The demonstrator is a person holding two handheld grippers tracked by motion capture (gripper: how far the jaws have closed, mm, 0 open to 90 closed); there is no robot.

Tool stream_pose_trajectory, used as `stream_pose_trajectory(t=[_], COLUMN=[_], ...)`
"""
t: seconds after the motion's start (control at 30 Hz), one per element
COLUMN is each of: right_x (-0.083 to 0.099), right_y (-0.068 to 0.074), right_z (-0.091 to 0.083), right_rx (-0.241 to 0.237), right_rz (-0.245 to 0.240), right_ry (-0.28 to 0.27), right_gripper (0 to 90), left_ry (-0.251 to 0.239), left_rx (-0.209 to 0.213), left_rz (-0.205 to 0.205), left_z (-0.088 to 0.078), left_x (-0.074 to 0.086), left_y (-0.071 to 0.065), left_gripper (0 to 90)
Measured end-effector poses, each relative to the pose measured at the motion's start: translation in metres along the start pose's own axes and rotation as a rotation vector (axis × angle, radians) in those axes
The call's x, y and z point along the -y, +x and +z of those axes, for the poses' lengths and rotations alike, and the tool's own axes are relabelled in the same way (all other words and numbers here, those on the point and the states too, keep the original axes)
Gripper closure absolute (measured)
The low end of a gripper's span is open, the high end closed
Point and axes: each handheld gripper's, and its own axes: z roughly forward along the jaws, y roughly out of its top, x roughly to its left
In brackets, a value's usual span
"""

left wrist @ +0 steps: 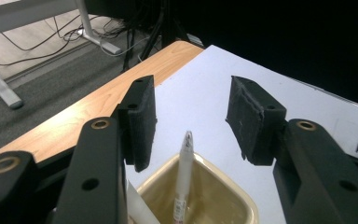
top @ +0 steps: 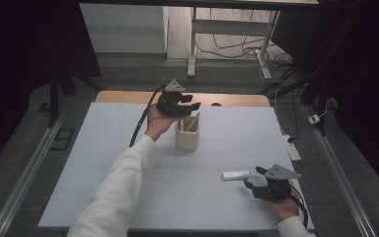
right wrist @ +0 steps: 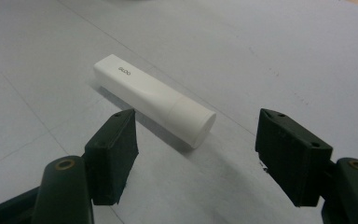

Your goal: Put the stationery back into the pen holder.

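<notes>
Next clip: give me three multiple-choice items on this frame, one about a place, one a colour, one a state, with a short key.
1. Where does the white tube lie?
A. Inside the cup
B. On the table, just ahead of the right gripper
C. On the floor

2. What colour is the cup?
A. Beige
B. Red
C. Blue

3. How does the left gripper stand?
A. Shut on the pen
B. Shut on the cup's rim
C. Open above the cup, the pen free between its jaws

Key: B, since the right gripper view shows the tube flat on the table before its open jaws; A, since both the high view and the left gripper view show a beige cup; C, since both pads stand clear of the pen, which leans in the cup.
</notes>
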Motion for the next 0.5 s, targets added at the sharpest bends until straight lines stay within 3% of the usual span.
stream_pose_trajectory(t=[0.17, 0.5], right_x=[0.0, 0.0], right_y=[0.0, 0.0], right_z=[0.0, -0.001], right_rx=[0.001, 0.007], right_rz=[0.0, -0.002], right_ry=[0.0, 0.002], right_gripper=[29.1, 29.2], left_ry=[0.016, 0.016], left_rx=[-0.013, 0.008], left_rz=[0.027, 0.027], left_z=[-0.011, -0.04], left_x=[0.009, 0.027], left_y=[-0.003, -0.007], left_gripper=[51.4, 49.7])
